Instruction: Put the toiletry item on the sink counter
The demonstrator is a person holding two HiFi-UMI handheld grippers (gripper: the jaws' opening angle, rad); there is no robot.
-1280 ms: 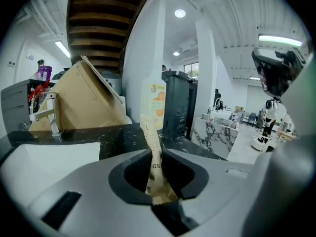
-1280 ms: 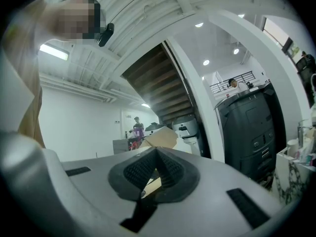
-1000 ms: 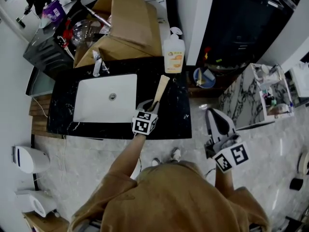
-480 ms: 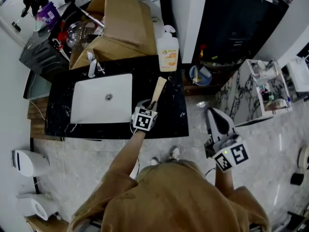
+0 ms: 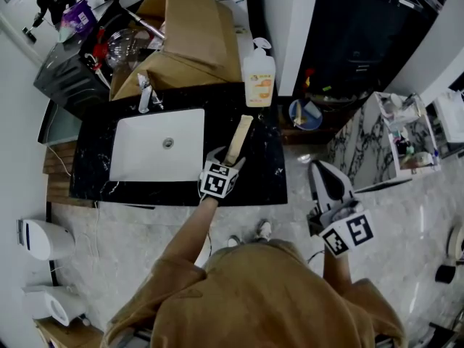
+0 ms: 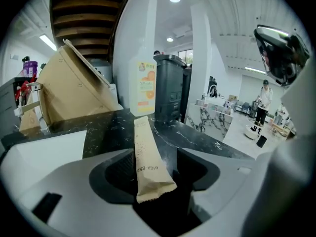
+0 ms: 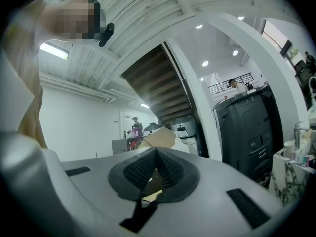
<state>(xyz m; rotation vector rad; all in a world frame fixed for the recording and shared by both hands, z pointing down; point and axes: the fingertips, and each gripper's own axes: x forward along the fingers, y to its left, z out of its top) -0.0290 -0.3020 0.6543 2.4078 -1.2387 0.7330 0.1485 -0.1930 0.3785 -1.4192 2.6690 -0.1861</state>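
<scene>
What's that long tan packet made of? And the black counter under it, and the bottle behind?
The packet looks like matte kraft paper: tan, dull, crimped flat at its end. The counter looks like polished black stone, glossy with white veins, maybe imitation. The bottle seems whitish plastic with an orange label.

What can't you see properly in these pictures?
- Print on the paper packet: left gripper view, too small and blurred to read fully.
- Label on the pump bottle: head view, too small to read.
- Inside of the cardboard box: head view, its own flaps cover it.
</scene>
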